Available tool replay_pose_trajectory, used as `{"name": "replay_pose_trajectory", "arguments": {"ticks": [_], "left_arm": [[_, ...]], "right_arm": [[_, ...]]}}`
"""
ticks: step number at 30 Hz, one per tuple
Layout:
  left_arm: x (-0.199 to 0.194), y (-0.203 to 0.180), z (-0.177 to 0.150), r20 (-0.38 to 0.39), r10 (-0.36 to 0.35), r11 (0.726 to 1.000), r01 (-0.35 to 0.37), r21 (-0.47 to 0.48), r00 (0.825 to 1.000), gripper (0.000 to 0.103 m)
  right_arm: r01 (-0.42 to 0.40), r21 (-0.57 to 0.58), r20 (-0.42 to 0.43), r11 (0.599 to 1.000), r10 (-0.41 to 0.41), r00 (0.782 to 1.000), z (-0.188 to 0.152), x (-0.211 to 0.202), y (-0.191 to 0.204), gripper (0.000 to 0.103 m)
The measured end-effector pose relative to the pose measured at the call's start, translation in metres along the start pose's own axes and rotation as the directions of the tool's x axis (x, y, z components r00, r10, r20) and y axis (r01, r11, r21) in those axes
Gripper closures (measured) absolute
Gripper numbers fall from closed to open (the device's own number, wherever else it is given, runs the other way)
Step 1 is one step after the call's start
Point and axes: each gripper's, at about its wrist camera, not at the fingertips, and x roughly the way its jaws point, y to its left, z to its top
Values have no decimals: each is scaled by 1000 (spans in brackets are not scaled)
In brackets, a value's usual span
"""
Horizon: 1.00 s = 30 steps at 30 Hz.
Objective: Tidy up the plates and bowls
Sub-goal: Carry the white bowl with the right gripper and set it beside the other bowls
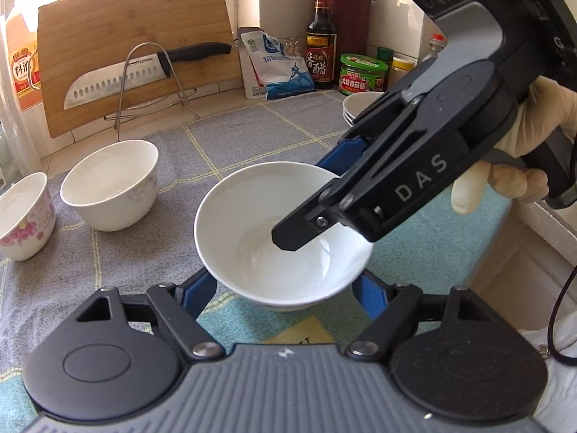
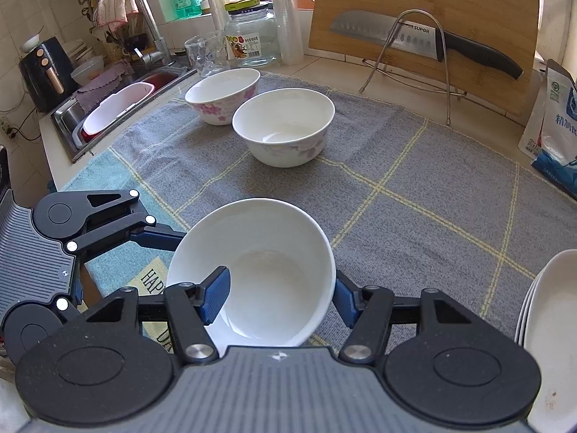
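Note:
A plain white bowl [image 1: 252, 223] sits on the checked cloth in front of both grippers; it also shows in the right wrist view [image 2: 259, 252]. My right gripper [image 2: 281, 288] is shut on its rim, with one blue finger [image 2: 216, 294] inside the bowl and the other outside its wall. My left gripper [image 1: 285, 288] is open with a finger on each side of the bowl's base, touching or nearly so. A second white bowl [image 2: 285, 124] and a pink-flowered bowl [image 2: 223, 93] stand further off on the cloth. A stack of white plates [image 2: 551, 324] lies at the right.
A cutting board [image 2: 425, 18] leans at the back behind a wire rack holding a knife [image 2: 425, 38]. Bottles and jars [image 1: 321, 36] stand in the corner beside a salt bag [image 1: 277, 68]. A sink [image 2: 108, 108] lies at the left, with a glass jar [image 2: 252, 36] near it.

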Motion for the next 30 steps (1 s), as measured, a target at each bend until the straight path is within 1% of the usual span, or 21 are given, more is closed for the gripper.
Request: {"name": "replay_pose_trajectory", "arguments": {"ticks": [7, 9, 10, 11, 12, 13, 14, 16, 21, 24, 26, 30], "left_arm": [[6, 0, -1, -22, -14, 1000, 14, -19, 1000, 21], [7, 1, -1, -19, -15, 1000, 15, -22, 1000, 21], [7, 1, -2, -14, -17, 1000, 17, -20, 1000, 20], [7, 1, -1, -6, -18, 1000, 18, -13, 1000, 17], [7, 1, 0, -1, -16, 1000, 16, -8, 1000, 12], [6, 0, 1, 3, -16, 1000, 16, -4, 1000, 10], [5, 0, 1, 9, -17, 1000, 17, -4, 1000, 8], [5, 1, 1, 8, -19, 1000, 20, -8, 1000, 7], [0, 2, -1, 4, -1, 1000, 1, -15, 1000, 7], [-5, 2, -1, 4, 27, 1000, -27, -9, 1000, 7], [-10, 3, -1, 9, 30, 1000, -30, -10, 1000, 7], [-21, 13, 0, 18, 28, 999, -27, -39, 999, 4]], "right_arm": [[-8, 5, -8, 1000, 8, 1000, -2, 2, -5, 37], [-5, 2, -5, 1000, 5, 1000, -2, 3, -5, 35], [-6, 1, -4, 1000, 6, 1000, -2, 4, -5, 30], [-11, 0, 1, 1000, 11, 1000, -2, 4, -6, 22], [-15, 0, 9, 1000, 15, 1000, -1, 4, -6, 18], [-16, -2, 16, 1000, 16, 1000, -1, 3, -6, 12], [-19, -6, 21, 1000, 19, 1000, 0, 3, -6, 8], [-13, -15, 29, 1000, 13, 1000, 2, 2, -4, 4], [0, -34, 41, 999, 2, 999, 6, 1, -1, 1], [16, -53, 44, 998, -14, 999, 8, 1, 2, 0], [20, -62, 45, 998, -18, 999, 9, 1, 3, 0], [16, -77, 53, 997, -12, 999, 15, -2, 7, 0]]}}
